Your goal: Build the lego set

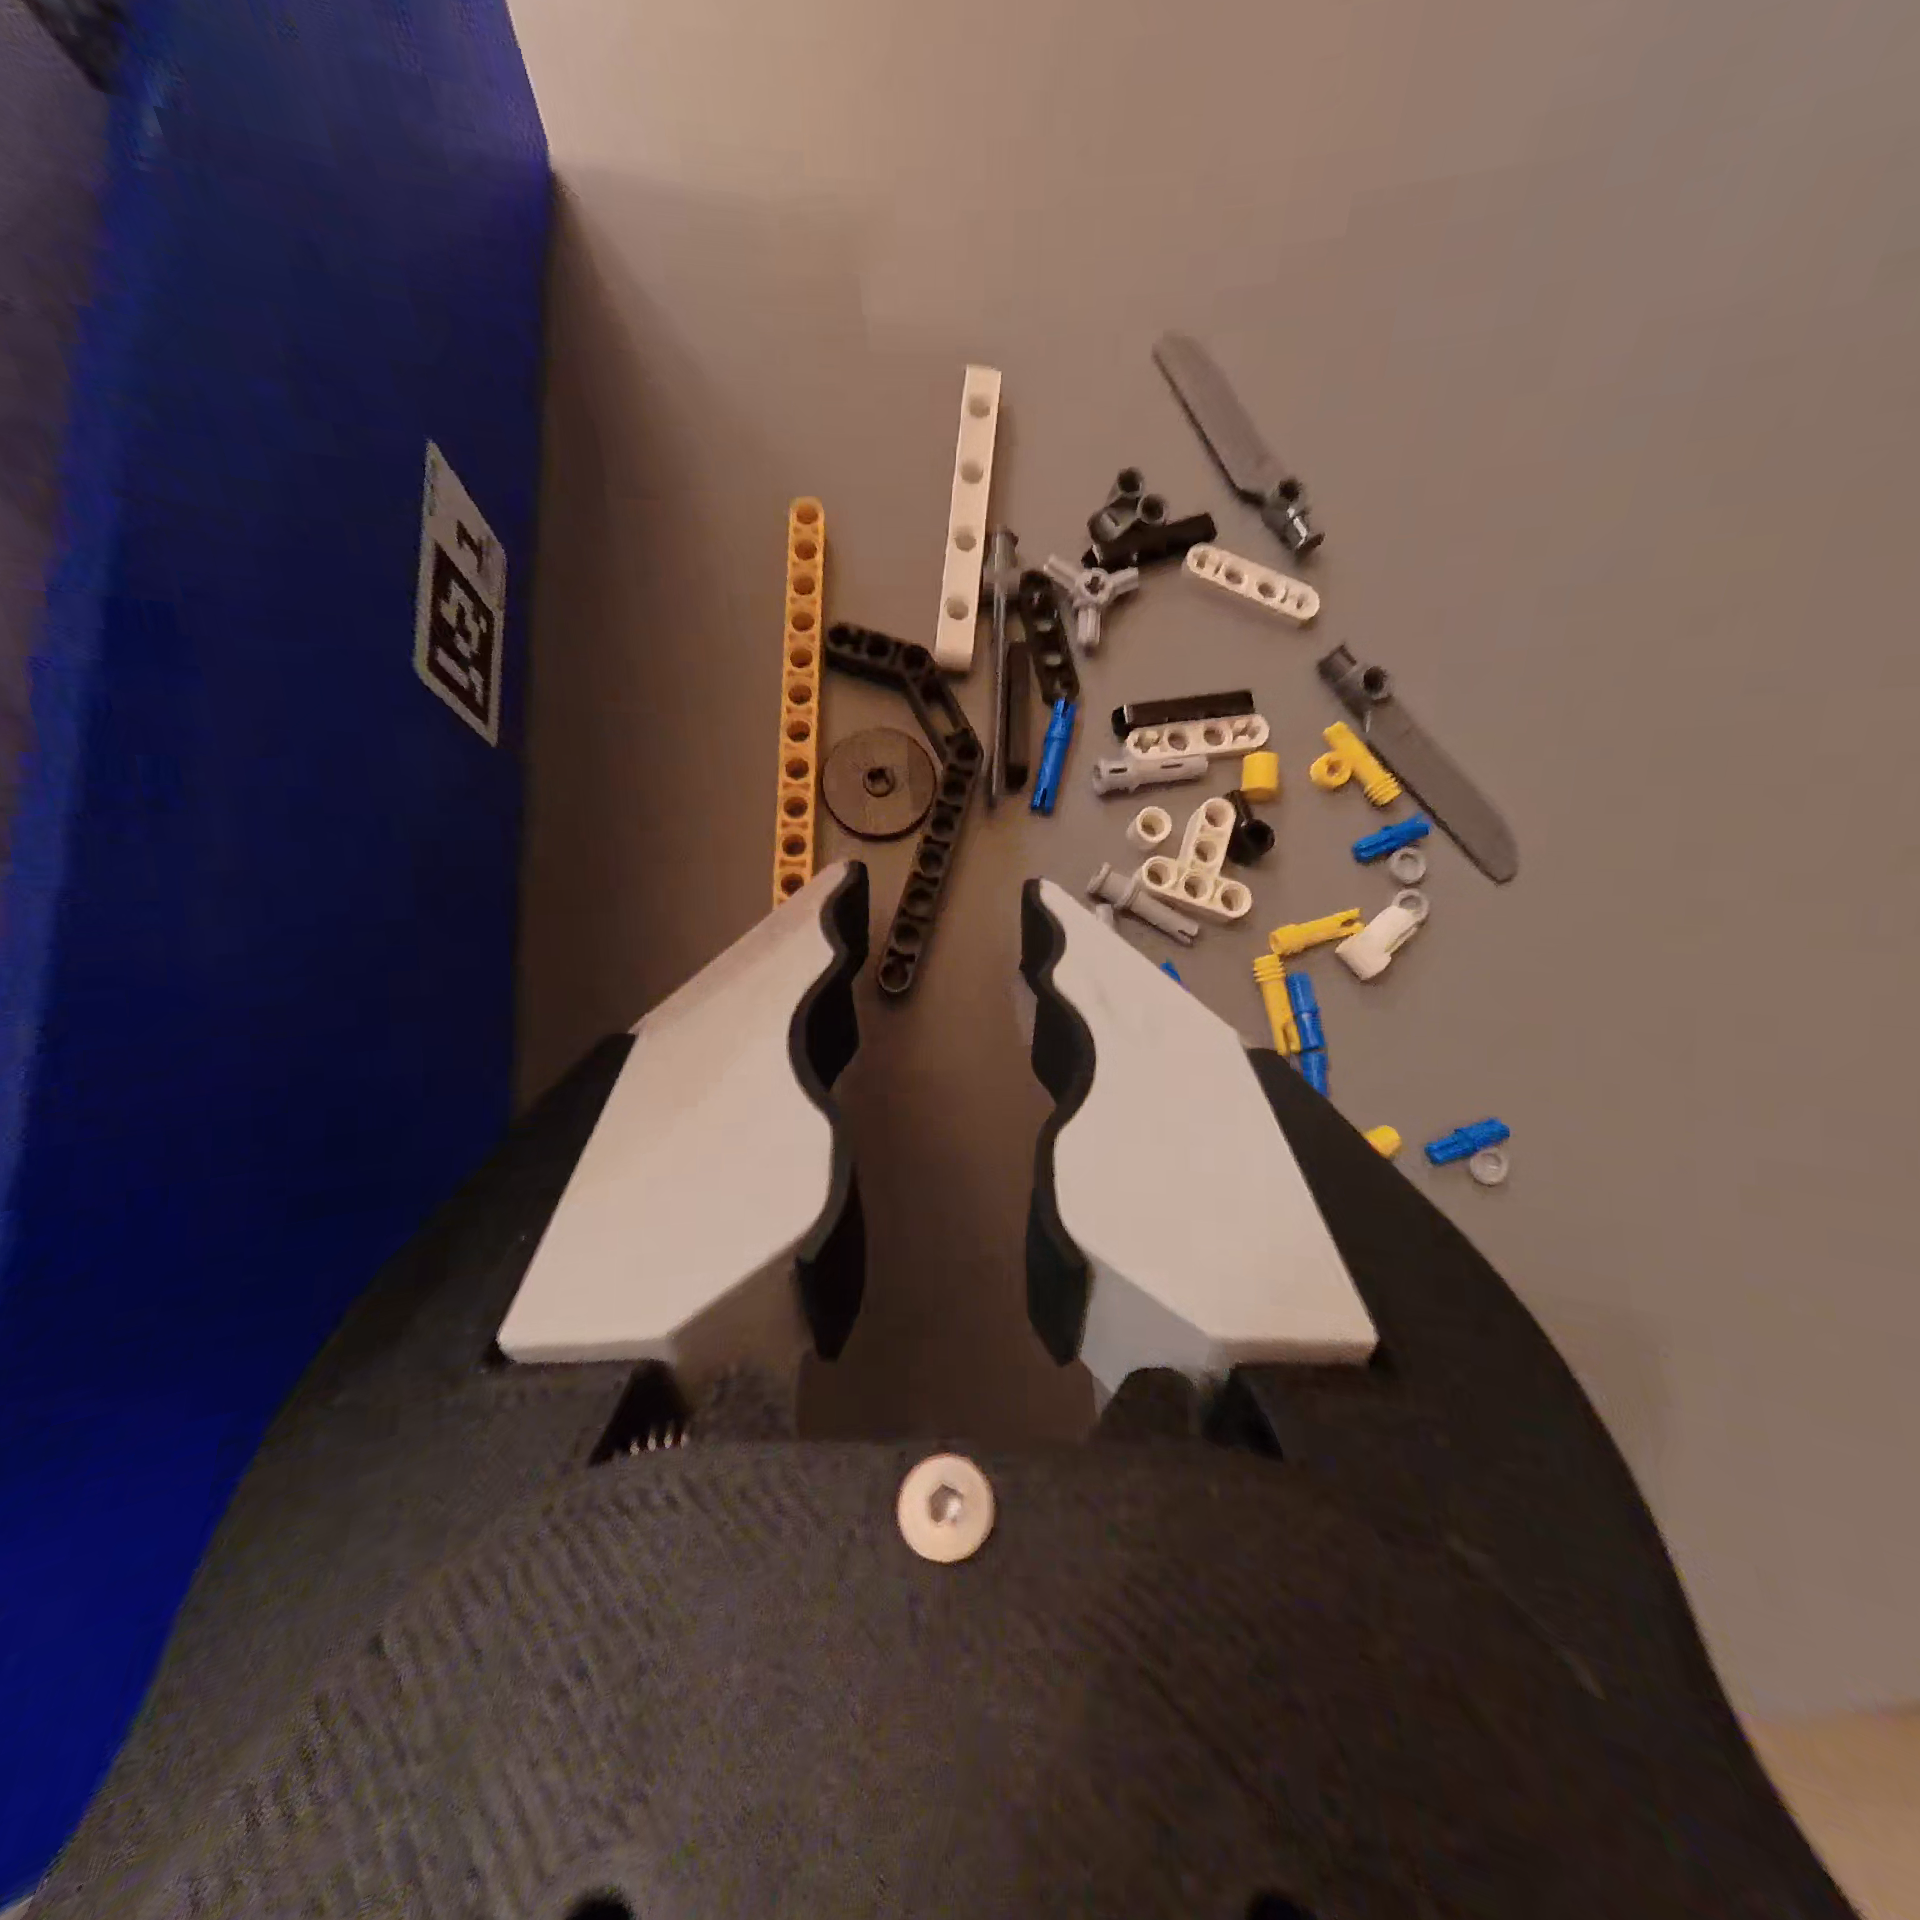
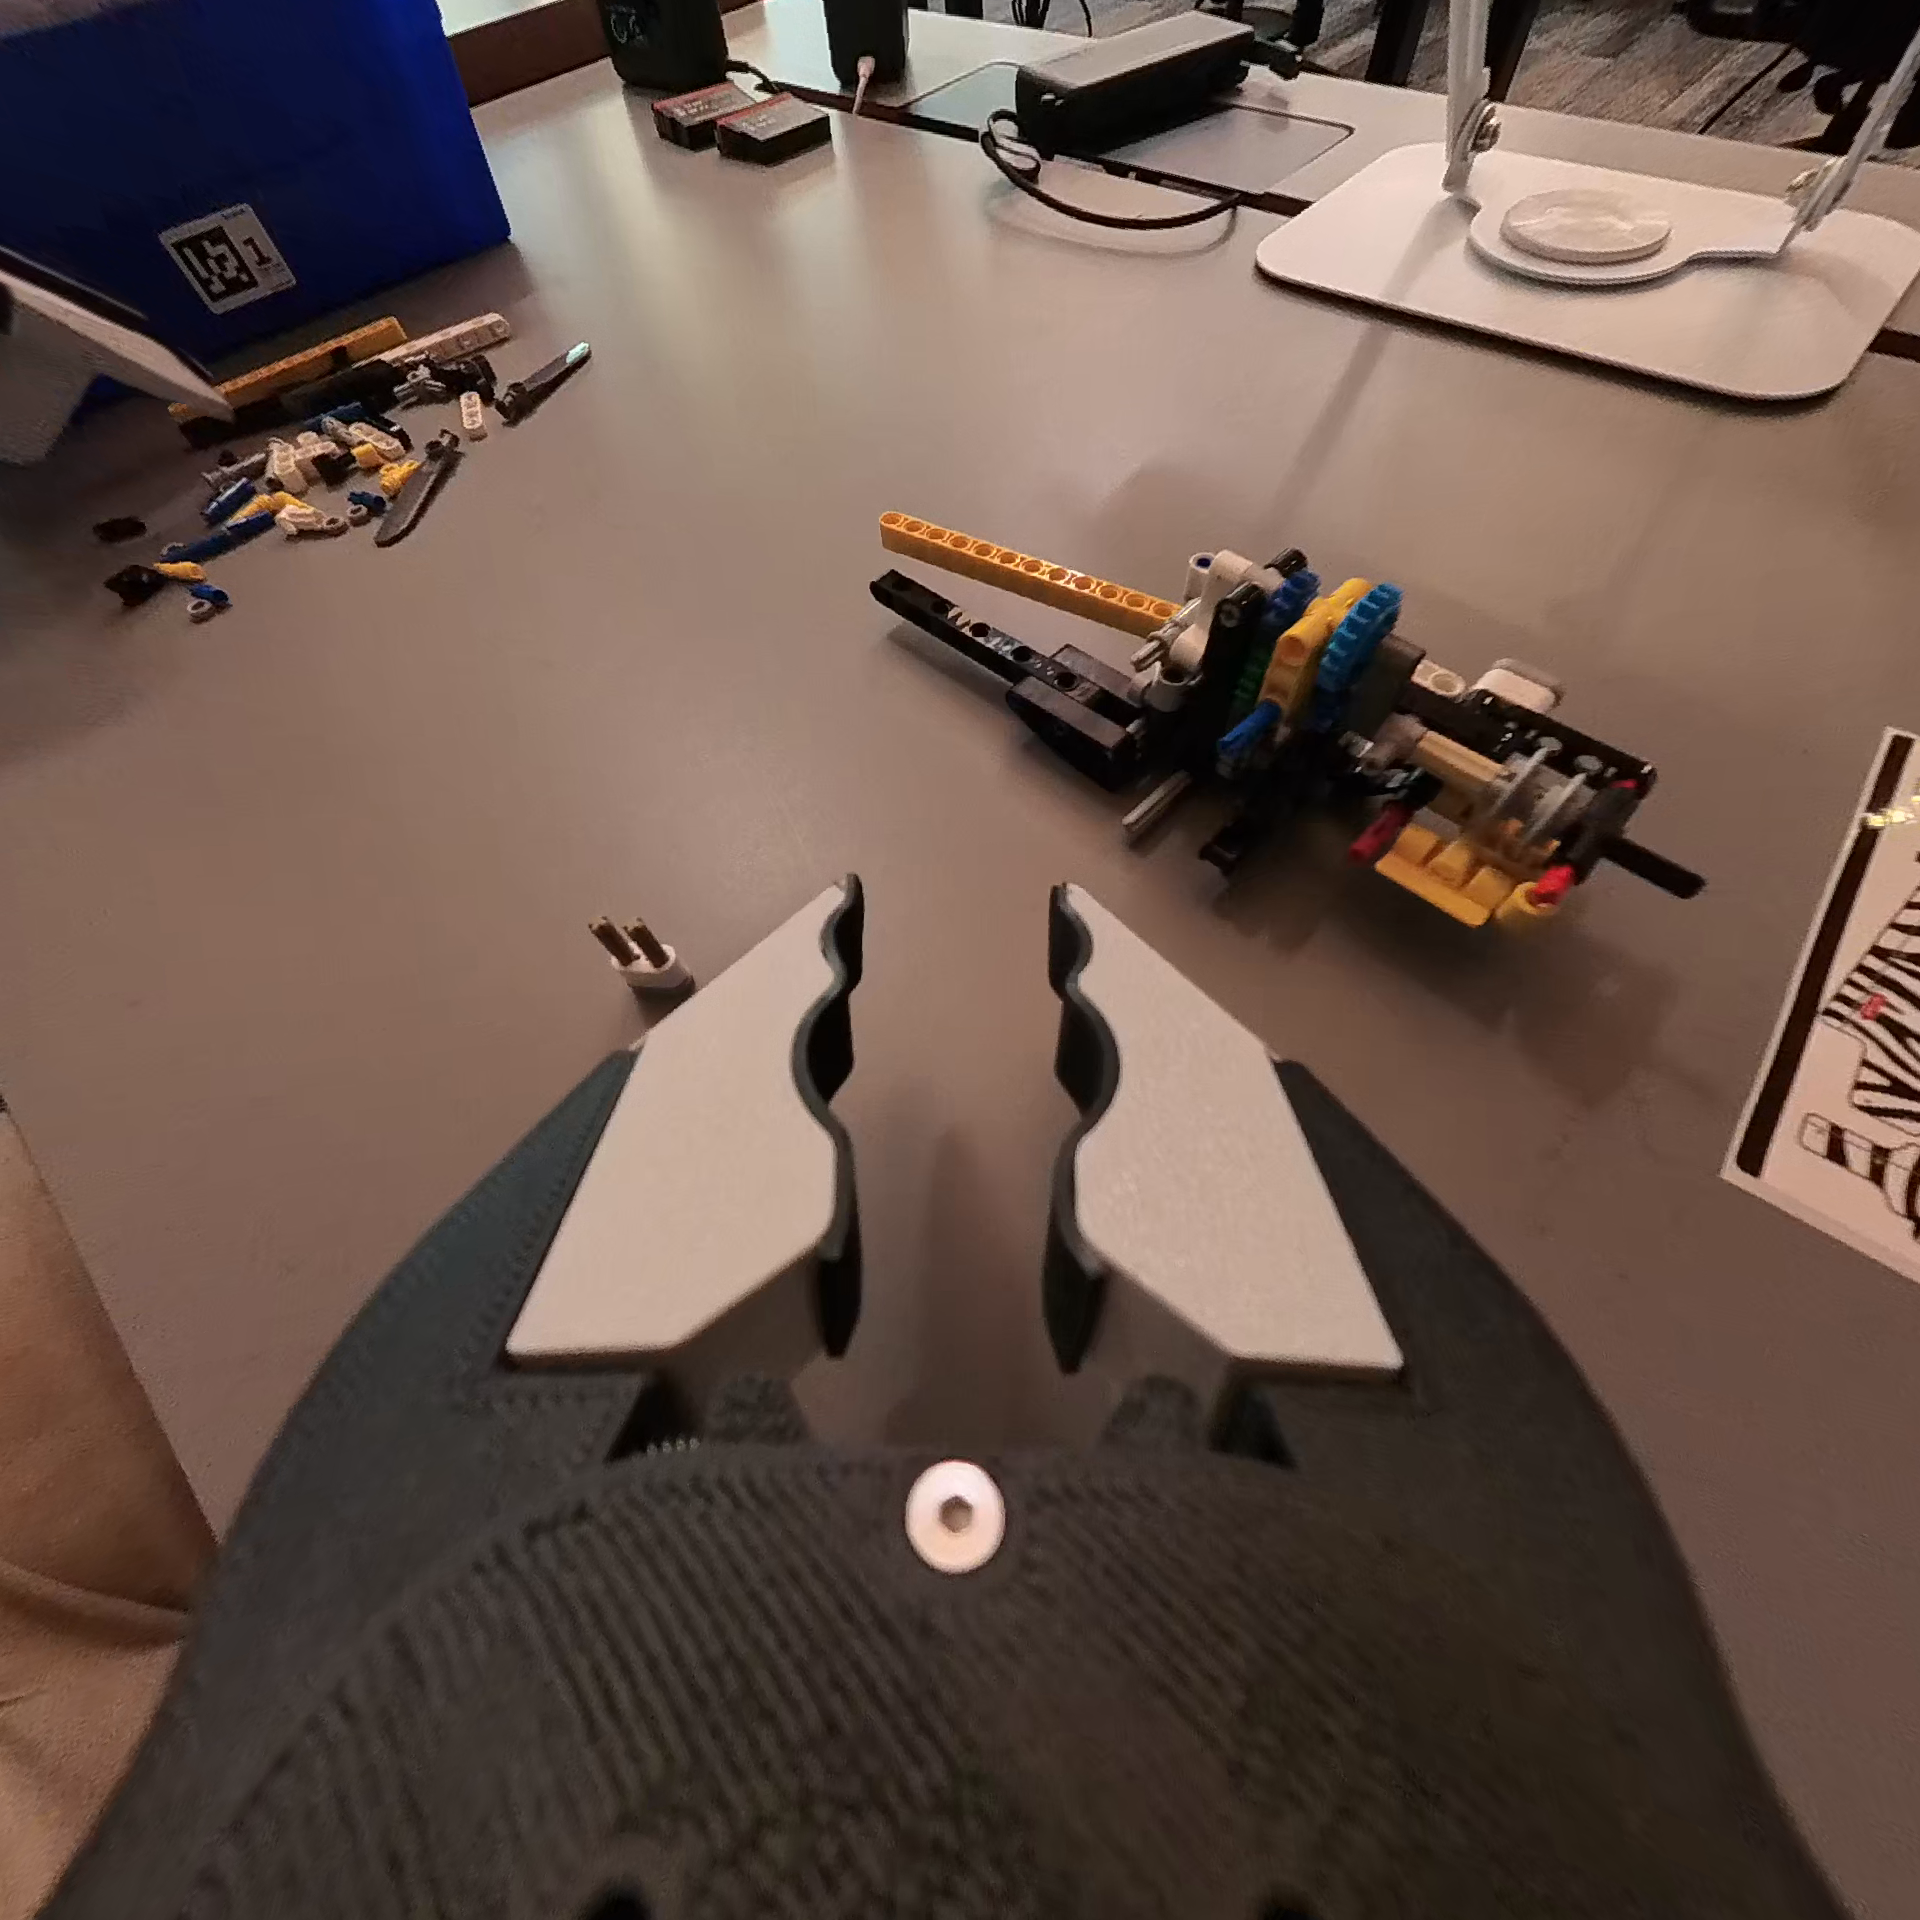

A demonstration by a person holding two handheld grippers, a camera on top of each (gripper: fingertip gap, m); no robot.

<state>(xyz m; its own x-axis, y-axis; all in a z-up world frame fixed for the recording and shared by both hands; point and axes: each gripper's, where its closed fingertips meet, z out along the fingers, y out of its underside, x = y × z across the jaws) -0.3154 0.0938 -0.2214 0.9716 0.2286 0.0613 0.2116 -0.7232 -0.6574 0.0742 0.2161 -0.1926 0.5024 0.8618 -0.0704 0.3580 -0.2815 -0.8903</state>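
Note:
My left gripper [image 1: 943,902] is open and empty, hovering over a scatter of loose lego pieces on the grey table: an orange beam [image 1: 800,686], a bent black beam [image 1: 930,821], a white beam [image 1: 971,514], a white T-piece [image 1: 1200,862], blue and yellow pins. My right gripper [image 2: 954,904] is open and empty above bare table. The part-built lego model [image 2: 1320,707], with an orange beam, blue gear and yellow base, lies ahead to its right. A small white piece with two tan pins [image 2: 646,956] stands just left of its left finger. The left gripper [image 2: 94,353] shows far left over the loose pile [image 2: 312,457].
A blue box [image 1: 260,623] with a black-and-white tag stands left of the pile; it also shows in the right wrist view [image 2: 229,156]. A white stand base [image 2: 1579,260], a black power brick with cable [image 2: 1132,73] and small black boxes [image 2: 743,120] lie at the back. A printed sheet [image 2: 1860,997] lies at the right edge. The tips of one gripper are about 40 cm away from the tips of the other. The white T-piece [image 1: 1200,862] lies some 4 cm from my left tips, 35 cm from my right tips. Look for it in the right wrist view [image 2: 297,451] too.

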